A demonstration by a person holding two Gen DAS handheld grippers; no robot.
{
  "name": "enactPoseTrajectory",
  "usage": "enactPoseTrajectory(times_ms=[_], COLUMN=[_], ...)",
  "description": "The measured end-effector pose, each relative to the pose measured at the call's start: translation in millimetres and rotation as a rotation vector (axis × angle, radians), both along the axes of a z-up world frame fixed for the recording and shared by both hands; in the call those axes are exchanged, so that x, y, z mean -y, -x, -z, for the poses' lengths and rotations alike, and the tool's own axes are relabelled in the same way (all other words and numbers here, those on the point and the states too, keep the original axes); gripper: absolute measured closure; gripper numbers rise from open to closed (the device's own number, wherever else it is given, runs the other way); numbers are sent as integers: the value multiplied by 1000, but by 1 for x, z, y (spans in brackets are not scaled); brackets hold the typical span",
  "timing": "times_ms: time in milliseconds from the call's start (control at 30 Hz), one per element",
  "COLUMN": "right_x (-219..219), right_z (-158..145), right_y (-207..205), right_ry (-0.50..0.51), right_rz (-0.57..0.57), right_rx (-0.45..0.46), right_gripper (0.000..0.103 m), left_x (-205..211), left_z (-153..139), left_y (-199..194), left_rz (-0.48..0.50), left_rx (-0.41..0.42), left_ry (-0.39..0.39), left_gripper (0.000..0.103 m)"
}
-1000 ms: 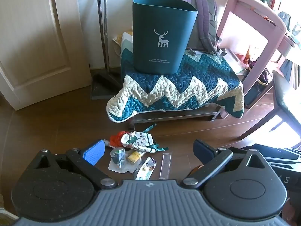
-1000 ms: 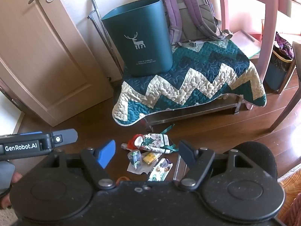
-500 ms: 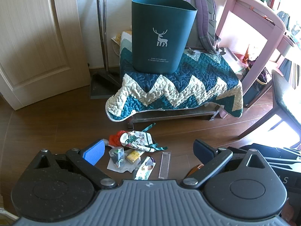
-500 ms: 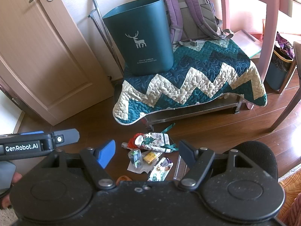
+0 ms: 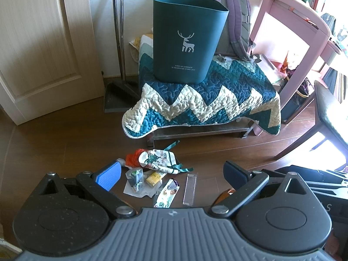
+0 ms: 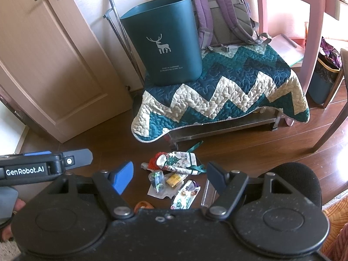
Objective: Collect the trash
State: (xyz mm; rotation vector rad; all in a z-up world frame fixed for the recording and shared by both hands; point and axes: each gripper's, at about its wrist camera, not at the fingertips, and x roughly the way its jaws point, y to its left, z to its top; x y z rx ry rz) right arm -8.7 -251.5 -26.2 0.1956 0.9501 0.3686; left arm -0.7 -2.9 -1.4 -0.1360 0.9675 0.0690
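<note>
A heap of trash lies on the dark wood floor: a printed cloth pouch (image 5: 159, 159) (image 6: 178, 161) with an orange tuft, a crumpled clear wrapper (image 5: 136, 177) (image 6: 157, 179), a yellow packet (image 5: 154, 177) (image 6: 174, 178), a cookie wrapper (image 5: 167, 192) (image 6: 186, 194) and a clear plastic strip (image 5: 189, 189). A teal bin (image 5: 187, 37) (image 6: 163, 41) with a deer print stands on a quilted bench (image 5: 217, 100) (image 6: 239, 89) behind the heap. My left gripper (image 5: 171, 175) is open above the trash. My right gripper (image 6: 170, 174) is open too, holding nothing.
A broom and dustpan (image 5: 118, 80) lean by the door (image 5: 39, 43). A purple backpack (image 6: 219, 10) rests behind the bin. A pink desk (image 5: 293, 32) and a dark chair (image 5: 326, 119) stand to the right. A small lined bin (image 6: 324, 80) sits under the desk.
Both views have shifted only slightly; the scene sits a little differently in frame. Both grippers stay open and the trash has not moved.
</note>
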Motion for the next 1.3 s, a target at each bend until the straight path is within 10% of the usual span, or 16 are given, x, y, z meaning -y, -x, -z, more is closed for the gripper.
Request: enactPoseTrajectory(times_ms=[1300], right_x=[-5], right_z=[0], right_y=[-5], right_ry=[14], right_rz=[-16], right_rx=[-10], right_gripper=[29], left_x=[4], left_z=[3], left_y=[7], left_rz=[2], left_rx=[-9], left_ry=[12], left_gripper=[2])
